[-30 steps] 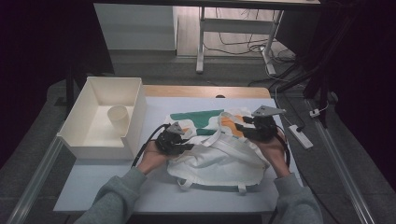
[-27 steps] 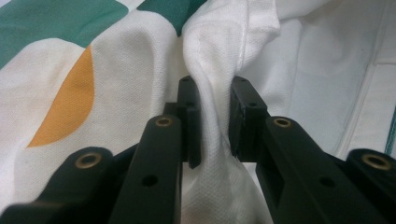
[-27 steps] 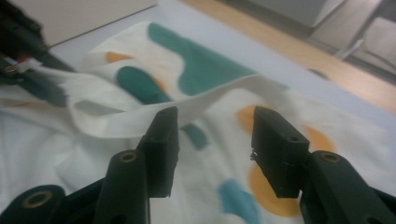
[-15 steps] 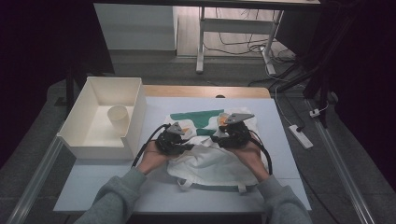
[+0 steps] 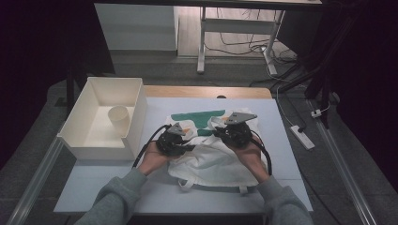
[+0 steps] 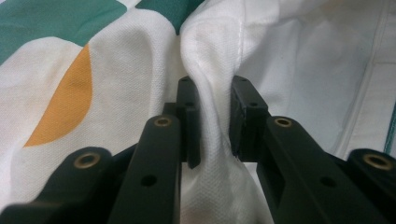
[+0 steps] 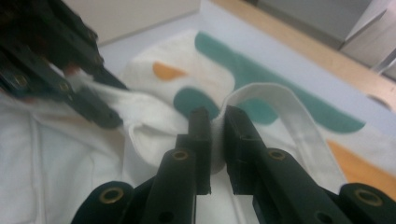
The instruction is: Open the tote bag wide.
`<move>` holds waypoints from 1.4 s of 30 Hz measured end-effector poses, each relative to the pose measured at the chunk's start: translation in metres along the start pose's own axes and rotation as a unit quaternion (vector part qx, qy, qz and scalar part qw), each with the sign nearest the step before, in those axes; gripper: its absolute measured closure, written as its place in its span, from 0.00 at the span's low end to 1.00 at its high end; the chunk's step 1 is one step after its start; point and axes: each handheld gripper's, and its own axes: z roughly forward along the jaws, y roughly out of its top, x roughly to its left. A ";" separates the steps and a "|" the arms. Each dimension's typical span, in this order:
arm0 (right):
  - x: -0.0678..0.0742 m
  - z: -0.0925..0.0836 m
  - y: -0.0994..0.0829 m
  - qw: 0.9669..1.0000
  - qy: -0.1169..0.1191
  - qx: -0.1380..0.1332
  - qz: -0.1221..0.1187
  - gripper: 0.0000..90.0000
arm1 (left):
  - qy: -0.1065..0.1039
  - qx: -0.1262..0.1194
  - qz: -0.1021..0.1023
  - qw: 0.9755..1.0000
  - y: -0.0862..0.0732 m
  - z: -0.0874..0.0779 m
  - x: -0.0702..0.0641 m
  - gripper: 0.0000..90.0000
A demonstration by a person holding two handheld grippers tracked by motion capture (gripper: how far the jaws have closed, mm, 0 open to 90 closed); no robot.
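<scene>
Your left tongs (image 6: pixel 215 121) pinch a ridge of the white bag (image 5: pixel 211 161) lying mid-desk (image 5: pixel 94 183); your right tongs (image 7: pixel 215 140), jaws just closing, clamp its folded rim beside them.

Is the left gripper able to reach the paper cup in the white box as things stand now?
Probably not at once. The left gripper is shut on a fold of the white cloth bag with green and orange print, and the near wall of the white box stands between it and the pale paper cup.
</scene>
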 end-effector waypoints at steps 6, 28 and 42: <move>-0.004 0.004 0.011 1.000 0.003 -0.022 -0.010 0.91 | 0.000 -0.001 -0.002 1.000 0.000 -0.001 0.000 0.83; -0.026 0.080 -0.001 0.998 0.036 0.044 0.015 0.93 | 0.003 0.012 -0.007 1.000 0.000 0.001 -0.001 0.82; -0.020 -0.001 0.008 0.999 0.003 -0.027 0.020 0.57 | -0.006 0.004 -0.008 1.000 -0.002 0.000 0.003 0.83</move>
